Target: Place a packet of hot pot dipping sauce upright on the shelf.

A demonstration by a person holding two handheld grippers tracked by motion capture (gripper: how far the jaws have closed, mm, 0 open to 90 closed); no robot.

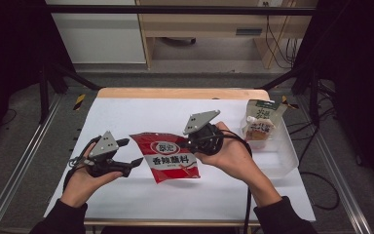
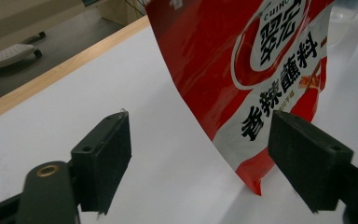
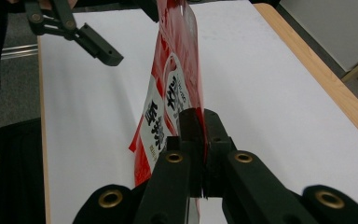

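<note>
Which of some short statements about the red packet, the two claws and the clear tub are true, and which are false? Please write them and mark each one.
1. The right claw is shut on the red packet. True.
2. The left claw grips the packet too. False: its jaws stand apart, and the packet's edge lies between them without being pressed.
3. The packet lies flat on the white table. False: it hangs from the right claw, lifted, as the right gripper view shows.
4. A second, paler packet stands in the clear tub at the table's right side. True.
5. The tub stands between the two claws. False: it is to the right of both.
</note>
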